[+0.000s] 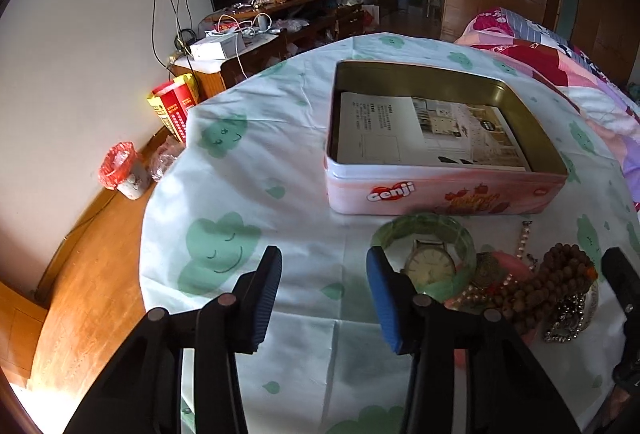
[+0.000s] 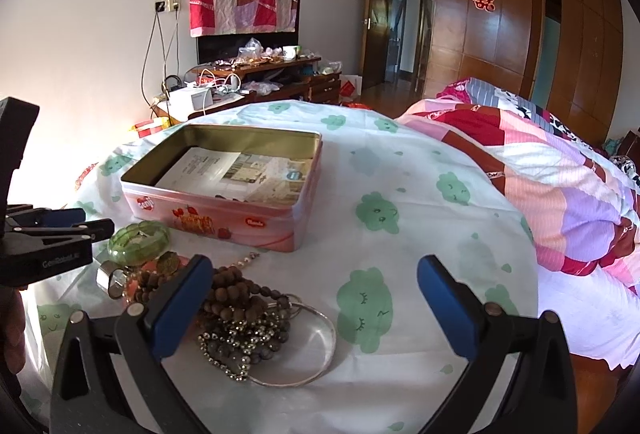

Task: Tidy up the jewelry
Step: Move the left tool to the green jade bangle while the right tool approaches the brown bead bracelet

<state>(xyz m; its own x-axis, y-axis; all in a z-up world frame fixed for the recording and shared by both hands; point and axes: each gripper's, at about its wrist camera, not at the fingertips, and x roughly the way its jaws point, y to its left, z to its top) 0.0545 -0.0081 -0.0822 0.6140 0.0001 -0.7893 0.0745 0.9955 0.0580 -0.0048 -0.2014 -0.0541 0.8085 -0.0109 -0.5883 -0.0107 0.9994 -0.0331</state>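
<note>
An open pink tin box (image 1: 440,193) (image 2: 224,226) with a printed leaflet inside stands on the cloud-print cloth. In front of it lies a heap of jewelry: a green bangle (image 1: 424,230) (image 2: 138,240) around a gold-faced watch (image 1: 430,266), a brown bead strand (image 1: 560,274) (image 2: 240,294), a pearl strand (image 1: 524,238), a metallic bead chain (image 2: 240,338) and a thin silver bangle (image 2: 320,346). My left gripper (image 1: 324,294) hangs open just left of the green bangle, nothing between its fingers. My right gripper (image 2: 316,286) is open, its left finger over the brown beads.
The tablecloth (image 1: 248,193) drops off at the left toward a wooden floor with a red-bagged bin (image 1: 122,169). A patchwork quilt (image 2: 540,173) lies at the right. A cluttered cabinet (image 2: 256,77) stands by the far wall.
</note>
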